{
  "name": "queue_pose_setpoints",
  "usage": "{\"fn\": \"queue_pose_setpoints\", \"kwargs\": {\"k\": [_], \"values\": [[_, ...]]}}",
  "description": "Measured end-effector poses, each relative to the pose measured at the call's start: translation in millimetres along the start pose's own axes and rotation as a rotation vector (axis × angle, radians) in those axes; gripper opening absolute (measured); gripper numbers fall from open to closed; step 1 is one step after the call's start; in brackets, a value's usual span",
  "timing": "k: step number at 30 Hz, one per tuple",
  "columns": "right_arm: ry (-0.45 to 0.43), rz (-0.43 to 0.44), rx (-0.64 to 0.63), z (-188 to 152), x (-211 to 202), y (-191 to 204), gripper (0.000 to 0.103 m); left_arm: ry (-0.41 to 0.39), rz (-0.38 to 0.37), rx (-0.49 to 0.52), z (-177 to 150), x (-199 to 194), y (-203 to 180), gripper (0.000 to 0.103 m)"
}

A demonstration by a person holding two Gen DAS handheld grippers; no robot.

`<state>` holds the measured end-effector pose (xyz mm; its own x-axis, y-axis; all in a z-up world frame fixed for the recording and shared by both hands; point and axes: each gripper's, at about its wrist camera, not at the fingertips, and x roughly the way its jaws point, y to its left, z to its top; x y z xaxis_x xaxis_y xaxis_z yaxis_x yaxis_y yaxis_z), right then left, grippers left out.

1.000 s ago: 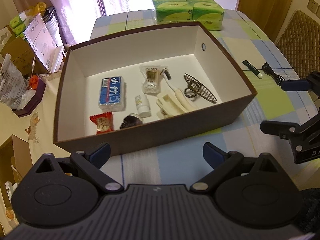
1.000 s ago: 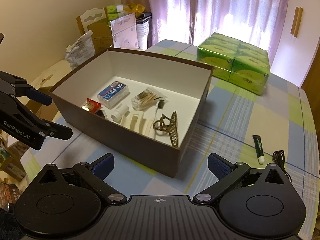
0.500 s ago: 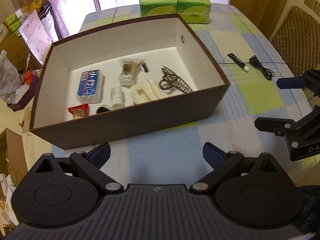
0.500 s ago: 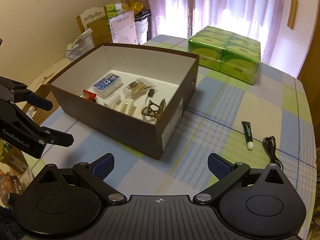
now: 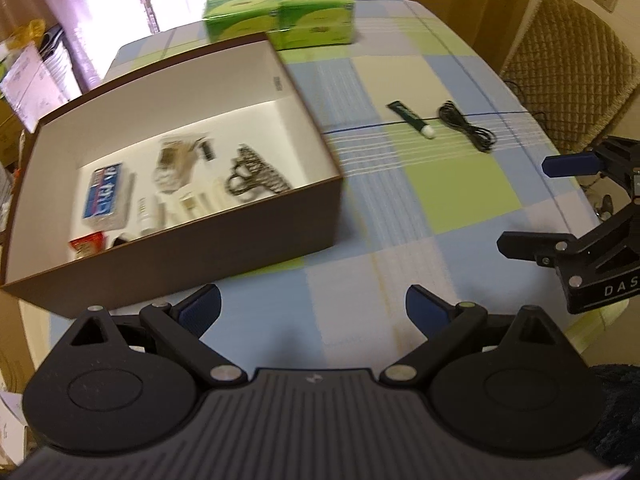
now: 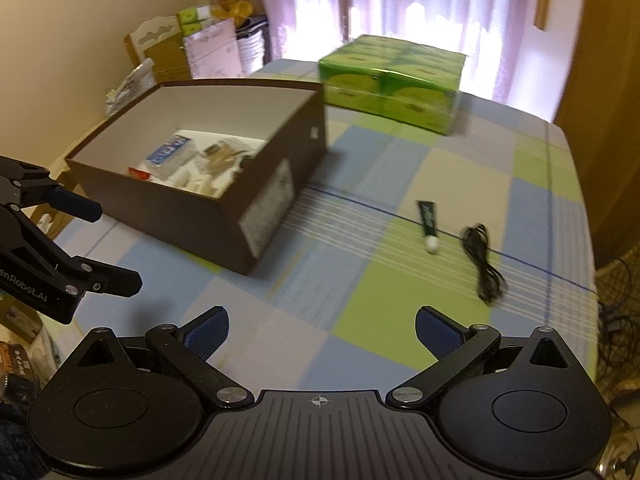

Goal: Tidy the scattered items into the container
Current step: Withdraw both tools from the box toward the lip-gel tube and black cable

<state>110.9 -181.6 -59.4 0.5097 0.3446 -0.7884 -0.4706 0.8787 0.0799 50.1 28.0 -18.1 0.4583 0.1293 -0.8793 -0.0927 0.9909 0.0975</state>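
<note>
A brown box with a white inside stands on the checked tablecloth and holds several small items, among them a blue pack and a dark hair clip. On the cloth to its right lie a green tube with a white cap and a coiled black cable. My left gripper hovers open near the box's front right corner, with nothing between its fingers. My right gripper is open too, low over the cloth, short of the tube and cable.
A green wrapped pack of tissue boxes sits at the far end of the table. A padded chair stands beyond the table's right edge. Cardboard boxes and bags crowd the far left by the curtains.
Both grippers have swung right and pulled back from the box; the tube and cable now sit nearer the centre of both views. Both stay open.
</note>
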Motion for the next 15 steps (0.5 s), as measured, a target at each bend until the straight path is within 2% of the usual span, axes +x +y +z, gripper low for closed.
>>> {"fn": "queue_pose_setpoints", "kwargs": {"k": [15], "values": [[-0.005, -0.140, 0.230, -28.1, -16.8, -103.4, 0.103, -0.040, -0.131, 0.107, 51.7, 34.4, -85.6, 0.097]]}}
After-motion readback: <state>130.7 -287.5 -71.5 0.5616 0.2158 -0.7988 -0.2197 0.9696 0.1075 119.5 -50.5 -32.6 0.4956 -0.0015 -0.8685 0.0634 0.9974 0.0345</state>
